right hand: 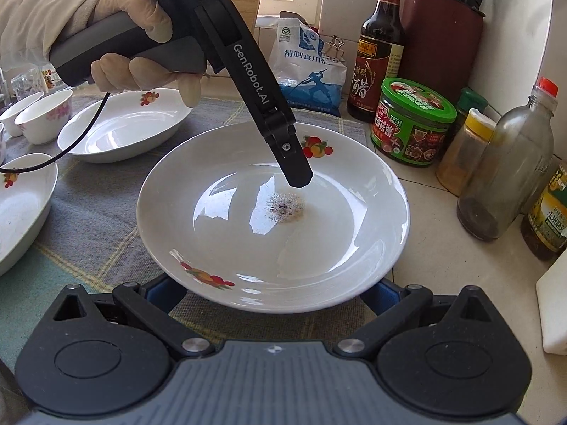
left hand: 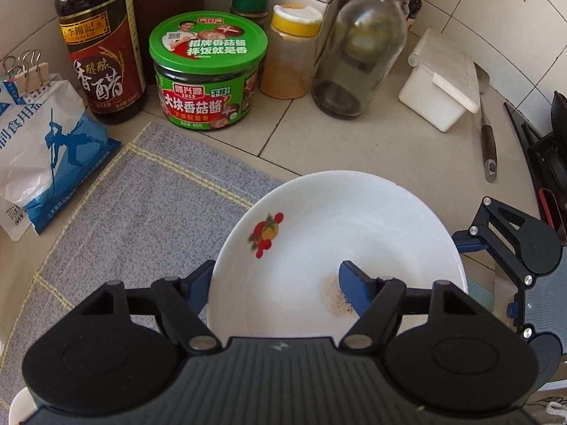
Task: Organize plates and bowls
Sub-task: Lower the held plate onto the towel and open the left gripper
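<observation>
A white deep plate [left hand: 340, 244] with fruit prints and a brown stain in its middle sits at the mat's right end; it also shows in the right wrist view [right hand: 273, 212]. My left gripper [left hand: 274, 285] is open, straddling the plate's near-left rim: one finger outside, the other finger [right hand: 294, 166] inside near the stain. My right gripper [right hand: 273, 294] is open, its fingers wide apart and mostly hidden under the plate's near rim. Two more fruit-print plates [right hand: 120, 131] [right hand: 21, 209] and small floral bowls [right hand: 46, 115] stand on the mat at left.
A grey-blue mat [left hand: 141, 219] covers the tiled counter. Behind stand a salt bag [left hand: 46, 148], vinegar bottle [left hand: 97, 42], green-lidded jar [left hand: 207, 71], yellow-capped spice jar [left hand: 292, 53], glass bottle [left hand: 358, 46] and white box [left hand: 439, 81]. A brown utensil holder [right hand: 439, 35] stands by the wall.
</observation>
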`<state>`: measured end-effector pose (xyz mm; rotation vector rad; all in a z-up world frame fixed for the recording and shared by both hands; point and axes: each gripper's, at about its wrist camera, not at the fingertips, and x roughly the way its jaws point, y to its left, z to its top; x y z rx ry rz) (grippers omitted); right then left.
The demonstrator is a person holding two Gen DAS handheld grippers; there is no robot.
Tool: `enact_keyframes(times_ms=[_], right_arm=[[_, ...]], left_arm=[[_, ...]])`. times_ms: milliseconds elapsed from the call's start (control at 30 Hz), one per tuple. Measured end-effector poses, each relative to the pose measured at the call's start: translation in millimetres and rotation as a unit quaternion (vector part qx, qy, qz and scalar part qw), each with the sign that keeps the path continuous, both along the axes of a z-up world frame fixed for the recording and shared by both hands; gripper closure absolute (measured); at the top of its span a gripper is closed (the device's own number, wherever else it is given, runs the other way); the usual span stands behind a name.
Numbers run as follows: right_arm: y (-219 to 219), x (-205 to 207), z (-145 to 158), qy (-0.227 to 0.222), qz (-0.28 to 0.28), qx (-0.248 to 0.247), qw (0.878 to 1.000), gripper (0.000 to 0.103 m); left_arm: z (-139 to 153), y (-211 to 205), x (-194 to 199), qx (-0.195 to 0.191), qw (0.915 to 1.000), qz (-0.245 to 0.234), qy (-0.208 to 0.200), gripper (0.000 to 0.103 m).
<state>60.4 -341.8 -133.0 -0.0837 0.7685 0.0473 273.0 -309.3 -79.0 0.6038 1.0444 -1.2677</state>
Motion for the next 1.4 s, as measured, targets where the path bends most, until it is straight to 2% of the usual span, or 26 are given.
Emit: enact_keyframes(times_ms=[600, 767, 833, 1133, 1400], right_arm=[[-10.8, 11.0, -8.7, 0.011, -0.012, 0.017, 1.0, 0.0], [-11.4, 10.5, -8.6, 0.011, -0.014, 0.019, 1.0, 0.0], [-11.8, 9.0, -7.9, 0.01, -0.017, 0.021, 1.0, 0.0], [-0.8, -15.2, -3.4, 0.011, -0.037, 0.023, 0.999, 0.0], [17.5, -49.5, 12.7, -0.023, -0.048, 0.041, 0.998, 0.0]], left_arm=[[-13.3, -9.9, 6.5, 0.004, 1.0, -0.001, -0.009, 0.029], [-12.1, -7.3, 3.0, 0.001, 0.9998, -0.002, -0.017, 0.022], [-8.9, -5.0, 0.0, -0.001, 0.9996, -0.003, -0.027, 0.016], [20.9, 20.7, -8.4, -0.026, 0.9975, 0.029, -0.06, 0.013], [54.2, 60.1, -50.7, -0.051, 0.9903, 0.05, -0.12, 0.011]])
